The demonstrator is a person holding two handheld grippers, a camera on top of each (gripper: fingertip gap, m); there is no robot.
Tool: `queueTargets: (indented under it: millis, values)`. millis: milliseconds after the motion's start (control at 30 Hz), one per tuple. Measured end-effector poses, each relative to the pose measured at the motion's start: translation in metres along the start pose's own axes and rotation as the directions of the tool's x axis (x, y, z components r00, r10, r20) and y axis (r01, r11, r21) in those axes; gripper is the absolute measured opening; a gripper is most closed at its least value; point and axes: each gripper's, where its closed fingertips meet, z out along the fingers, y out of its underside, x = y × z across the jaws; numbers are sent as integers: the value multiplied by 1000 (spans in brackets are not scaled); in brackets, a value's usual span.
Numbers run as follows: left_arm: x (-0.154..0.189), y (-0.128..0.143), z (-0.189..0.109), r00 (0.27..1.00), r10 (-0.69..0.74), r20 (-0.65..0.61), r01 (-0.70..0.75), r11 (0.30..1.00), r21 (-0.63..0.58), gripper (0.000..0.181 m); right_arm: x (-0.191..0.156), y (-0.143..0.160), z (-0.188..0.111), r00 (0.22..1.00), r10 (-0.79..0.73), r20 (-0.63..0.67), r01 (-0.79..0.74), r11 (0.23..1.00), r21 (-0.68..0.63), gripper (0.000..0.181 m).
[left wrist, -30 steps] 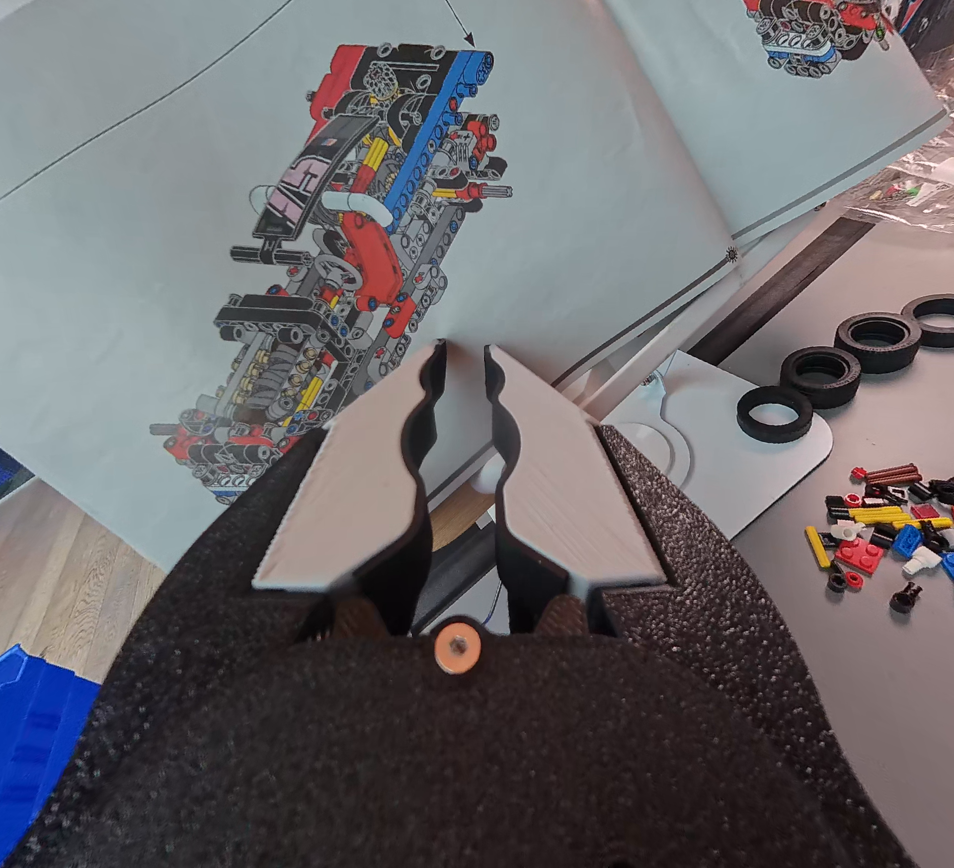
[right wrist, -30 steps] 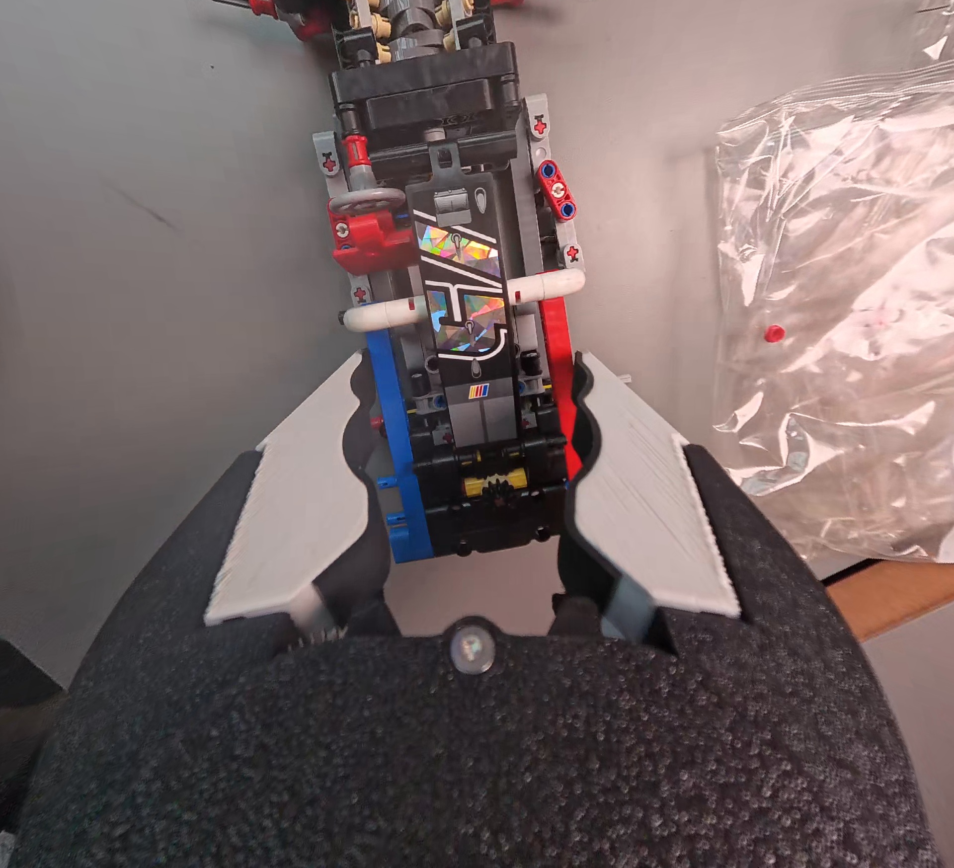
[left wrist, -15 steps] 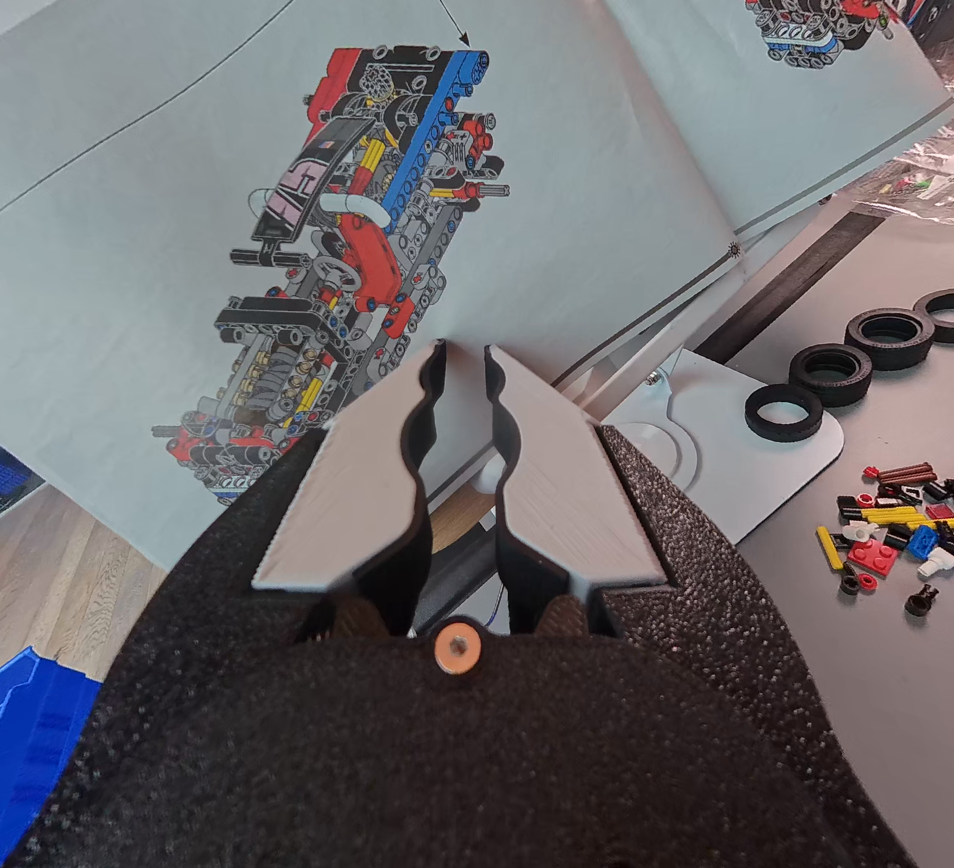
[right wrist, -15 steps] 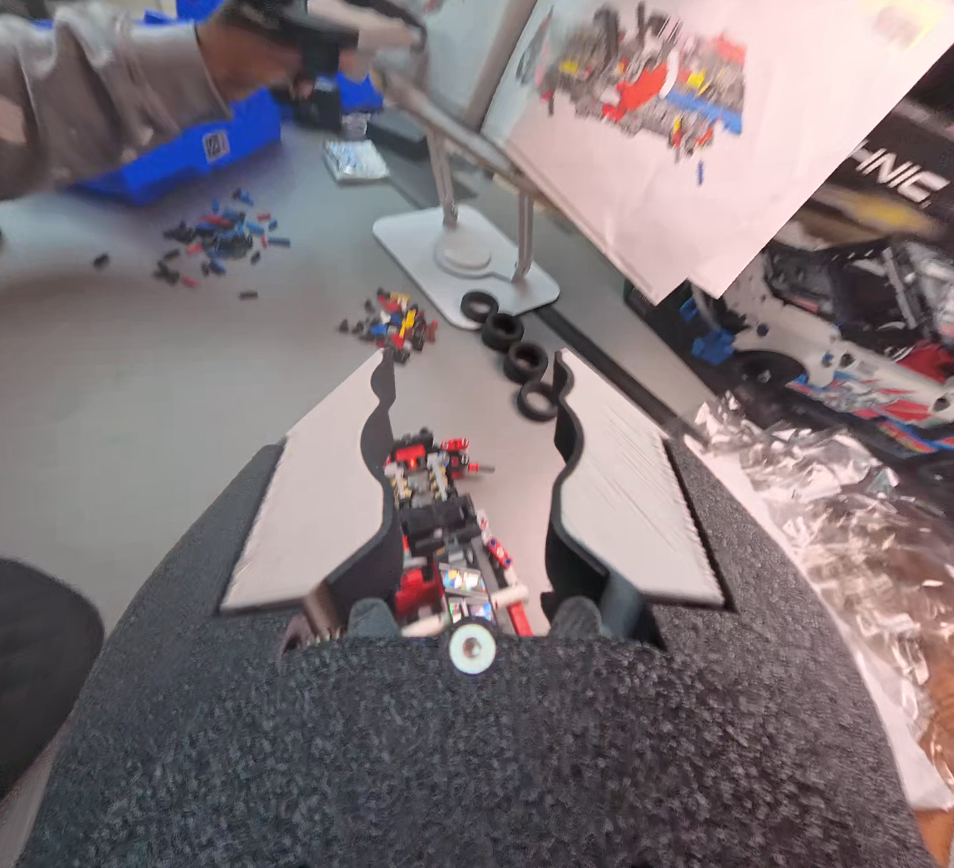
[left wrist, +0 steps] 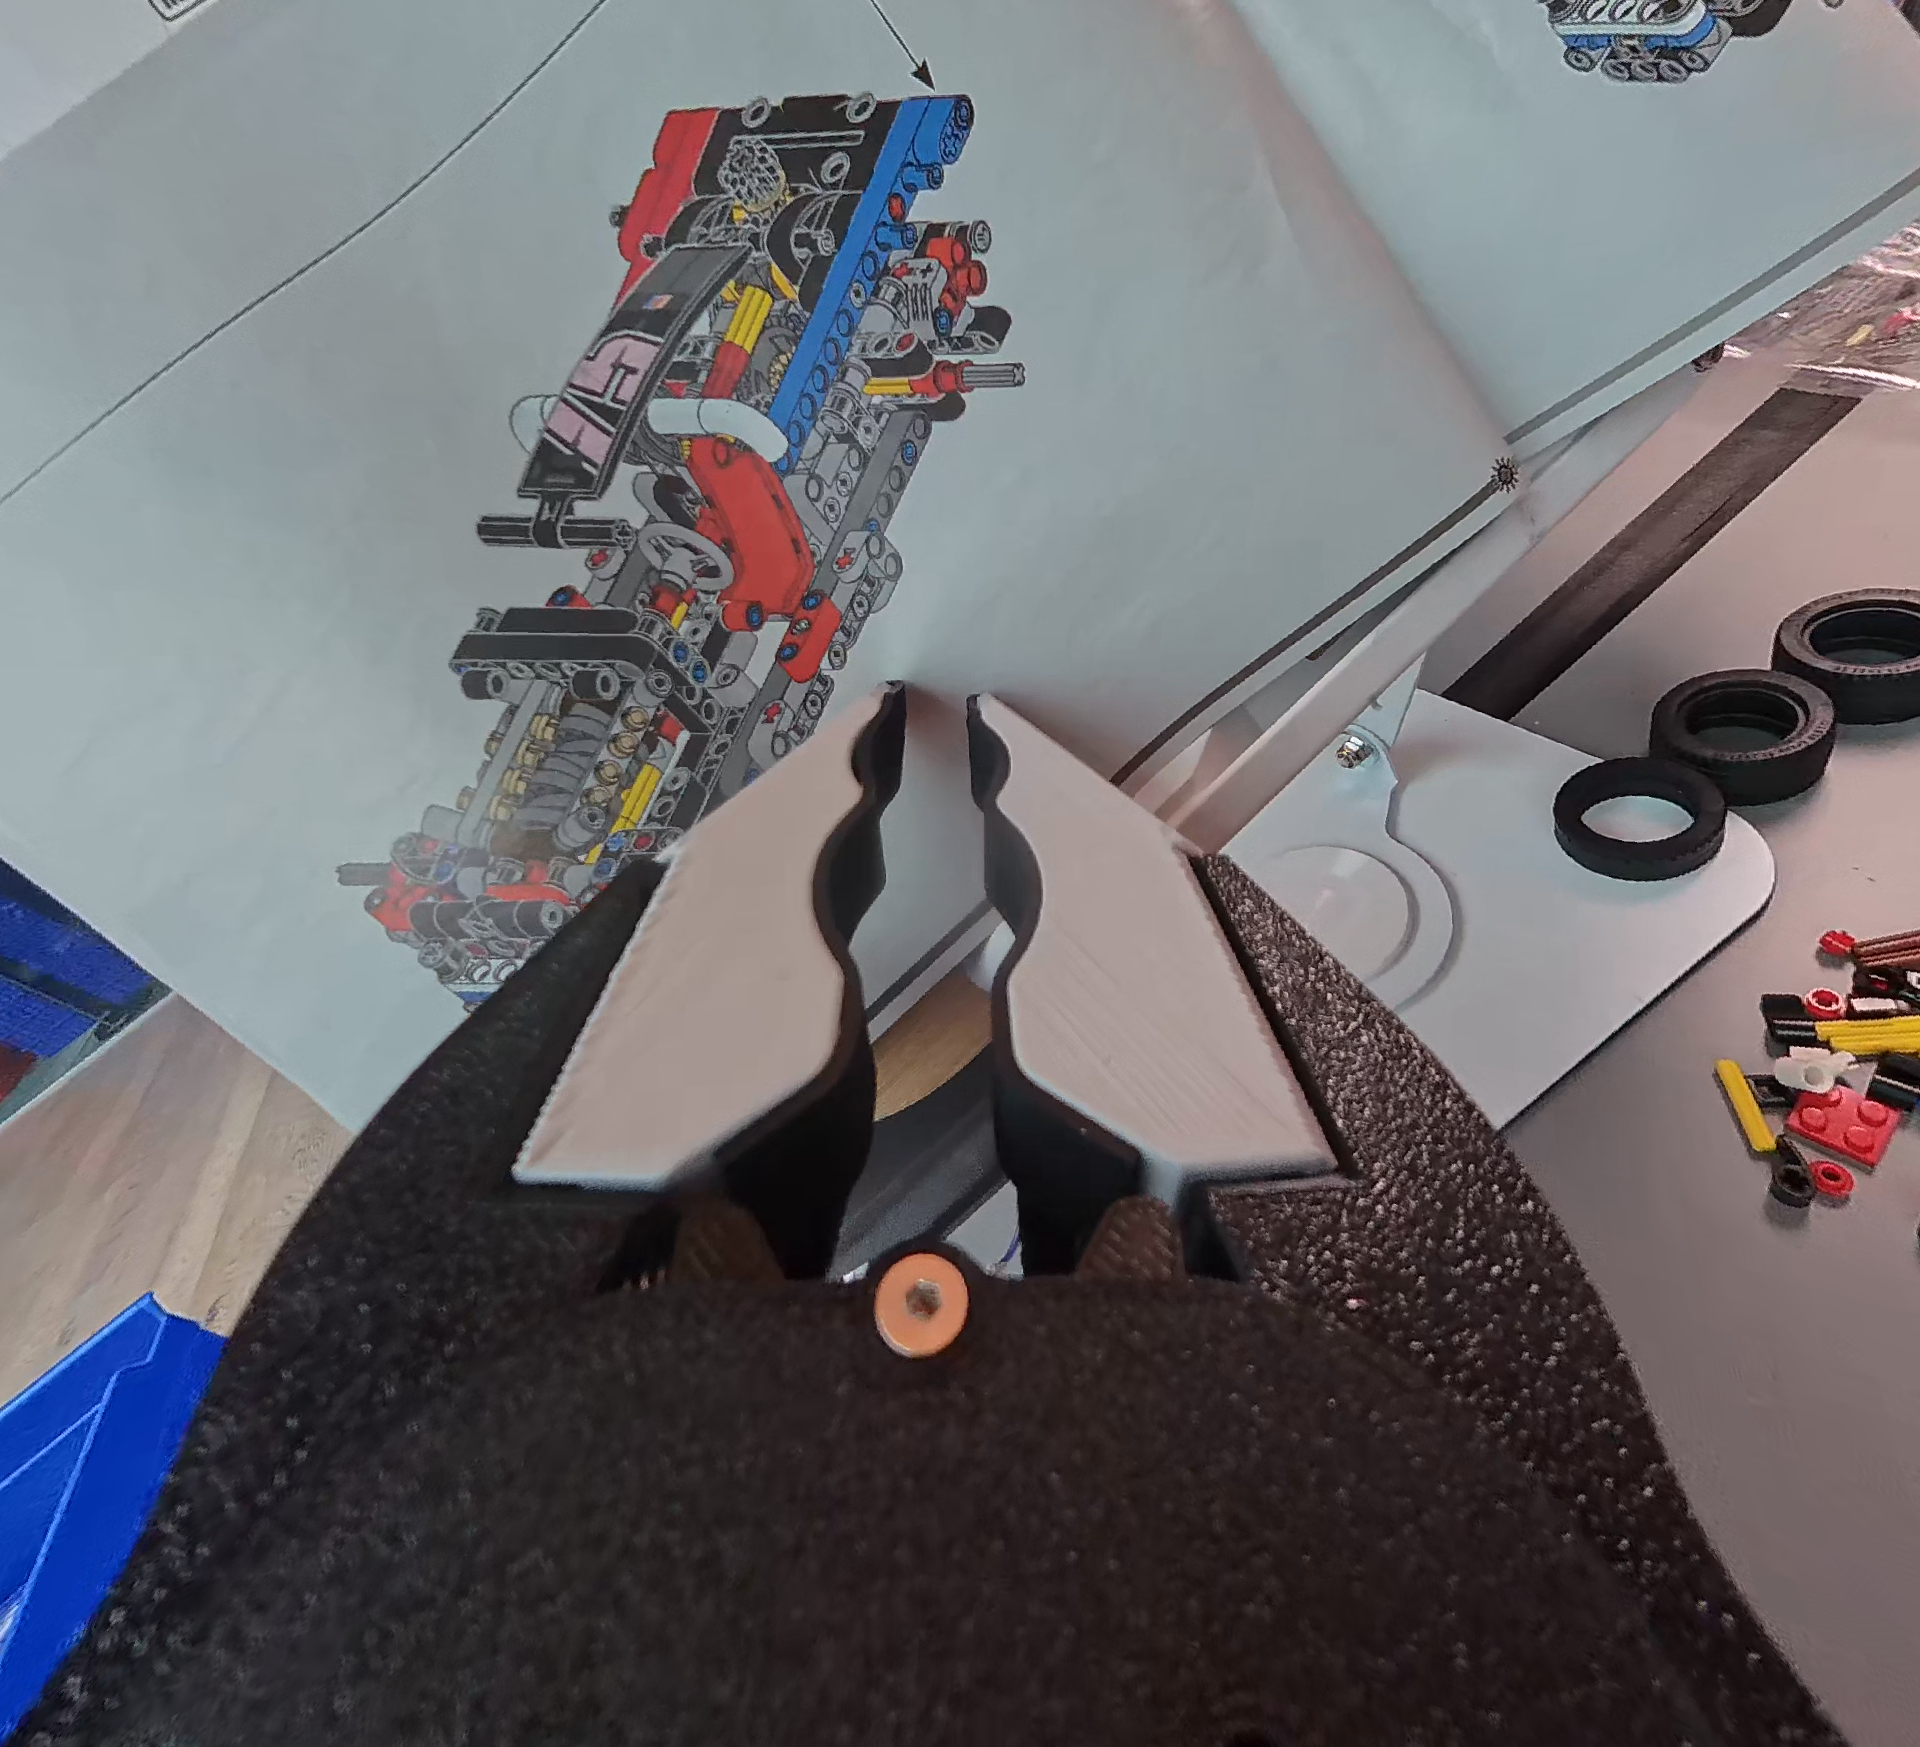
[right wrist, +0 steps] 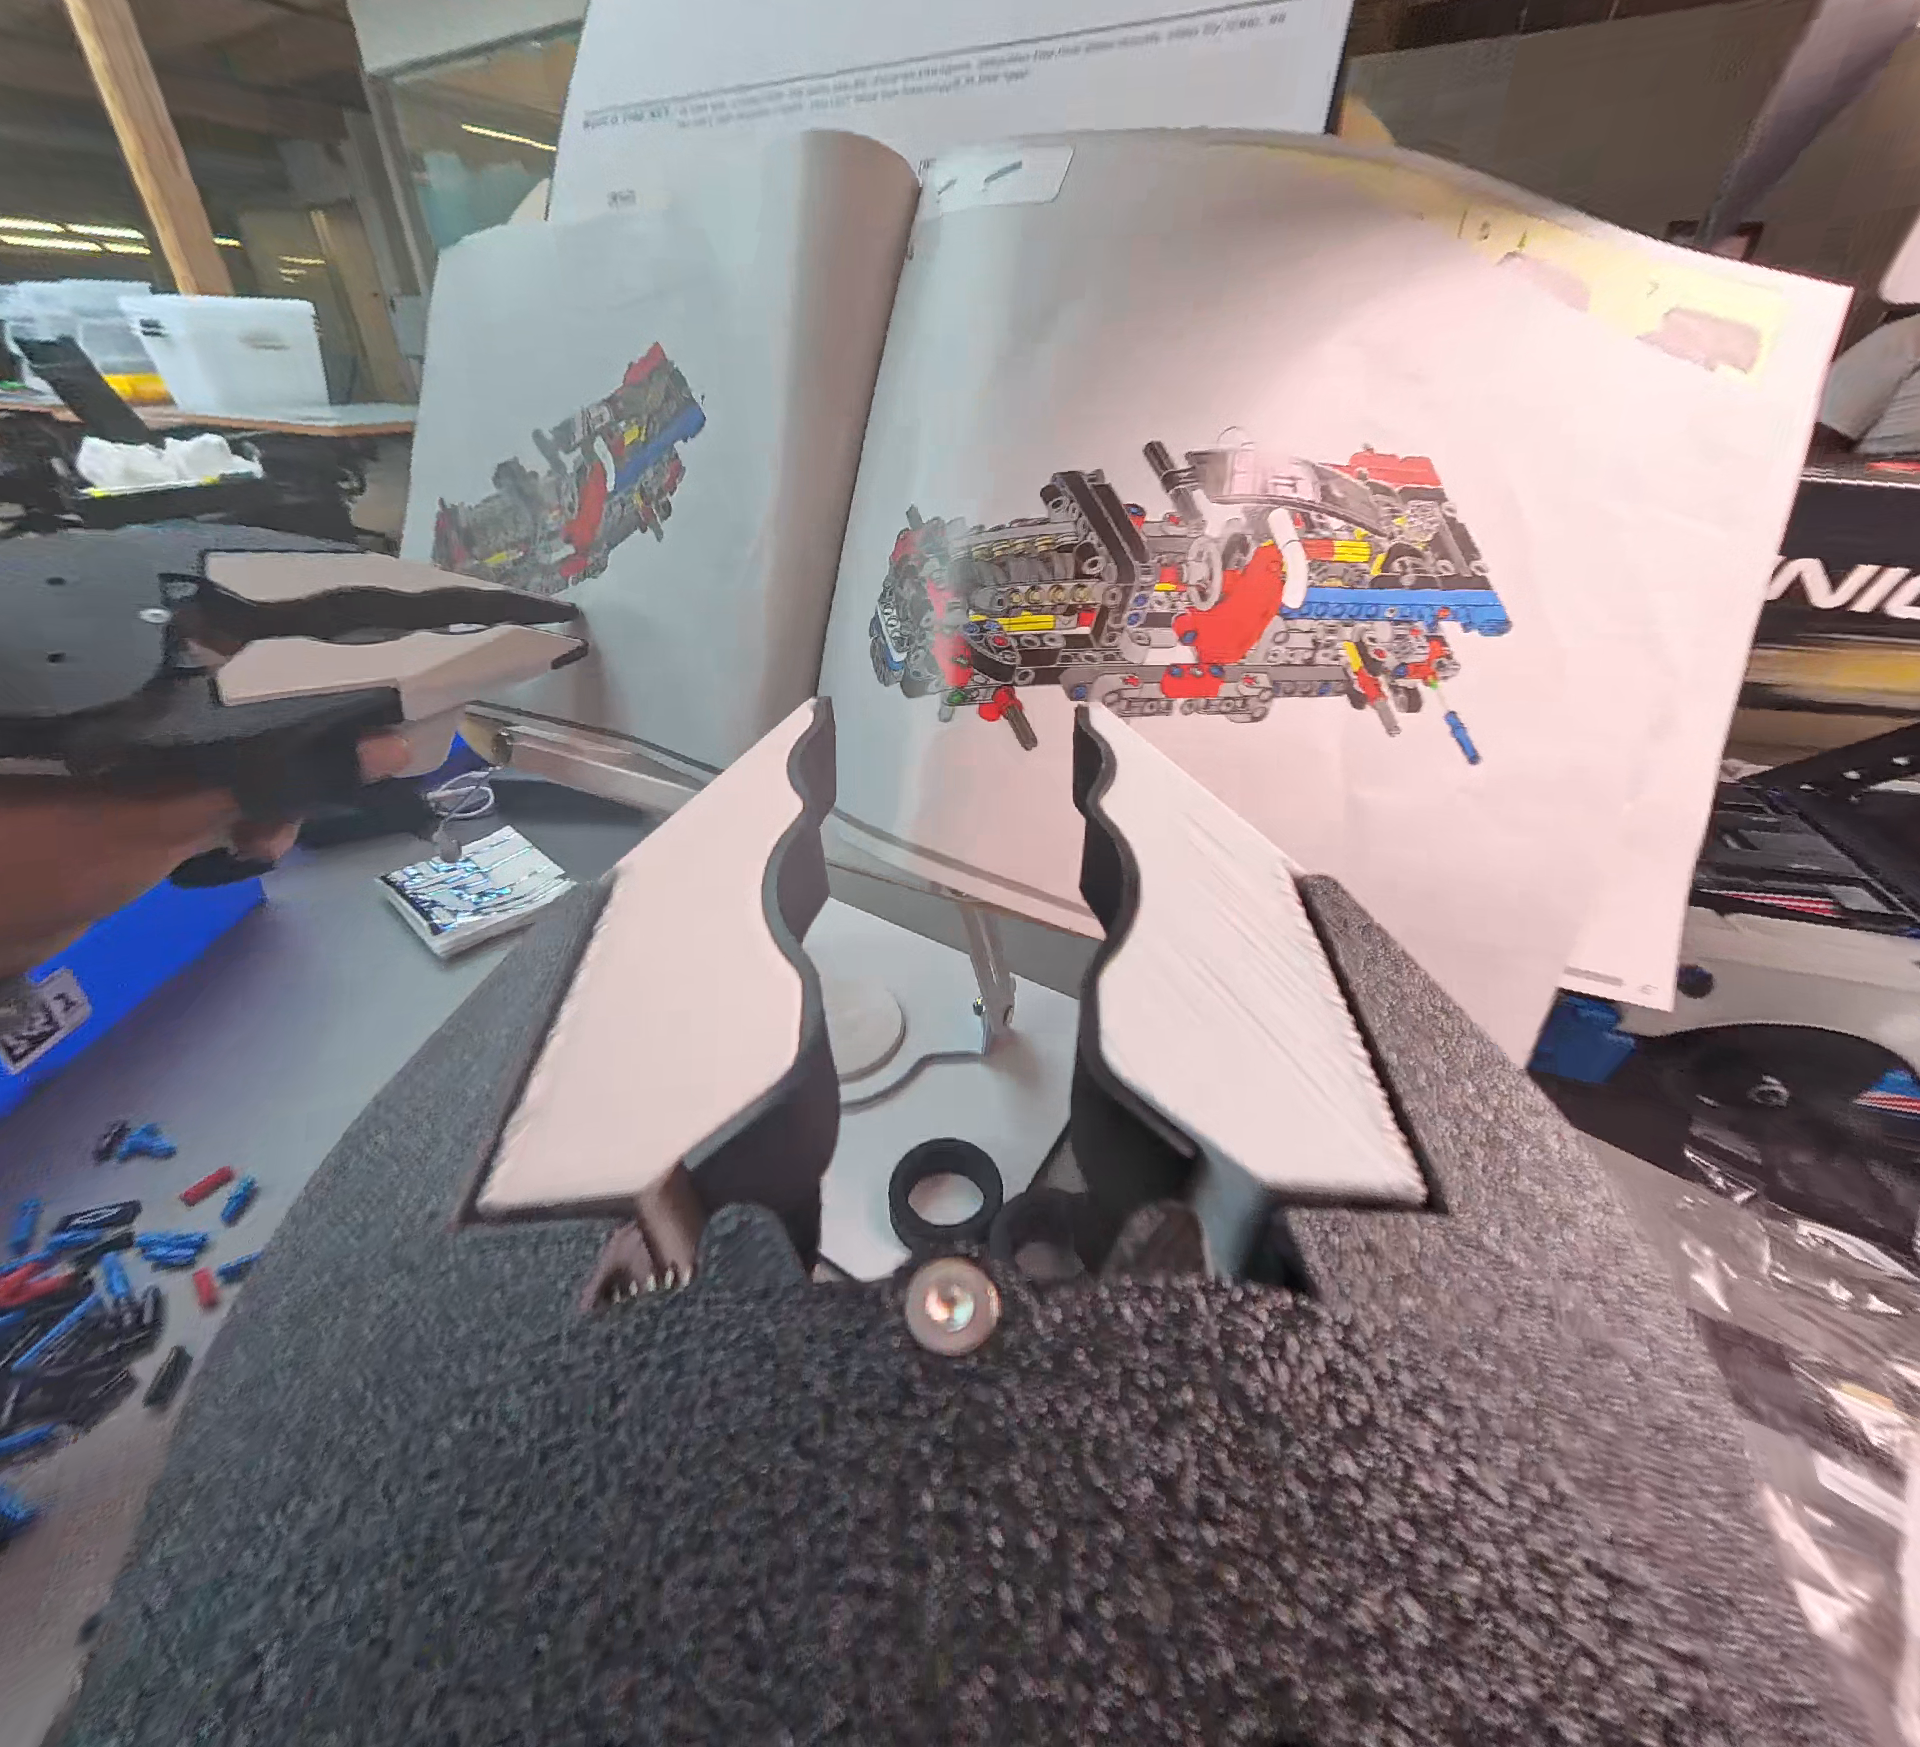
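An open instruction booklet [left wrist: 1143,347] with pictures of a brick car chassis stands on a metal stand. My left gripper [left wrist: 932,695] has its jaws a narrow gap apart with nothing between them, and its tips touch the left page. It also shows at the left of the right wrist view [right wrist: 566,632], held by a hand [right wrist: 94,856]. My right gripper [right wrist: 951,710] is open and empty, raised in front of the booklet's right page [right wrist: 1143,326]. A black tyre [right wrist: 945,1198] lies on the stand base below its fingers.
The stand's base plate [left wrist: 1507,866] carries black tyres [left wrist: 1636,814]. Loose small parts [left wrist: 1839,1063] lie to the right, and more [right wrist: 94,1282] on the grey table. A blue bin [right wrist: 125,959], a foil sheet [right wrist: 478,882], a clear bag [right wrist: 1818,1334] and a printed box [right wrist: 1818,866] surround them. There is about 20 centimetres between the tips of the two grippers.
My right gripper let go of the brick car chassis it enclosed on the table and swung up to face the booklet. My left gripper stayed at the page.
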Motion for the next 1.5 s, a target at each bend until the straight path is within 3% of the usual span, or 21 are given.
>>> queueTargets:
  millis: [133, 267, 867, 1500]
  values:
    - [0, 0, 0, 1000, 14, 4, -14, 1000, -1, 11, 0, 31, 35, 974, -180, -141, 168, 982, -91, 48]
    - [0, 0, 0, 1000, 28, 0, -28, 1000, -4, 11, 16, 42, 44, 957, -202, -209, 184, 978, -103, 49]
    - [1, 0, 1, 999, 37, 16, -37, 999, 0, 13, 34, 52, 38, 984, -84, -155, 76, 996, -54, 52]
    - [0, 0, 1, 1000, -10, 5, 10, 999, 38, 11, 40, 50, 35, 983, -84, -165, 81, 996, -25, 51]
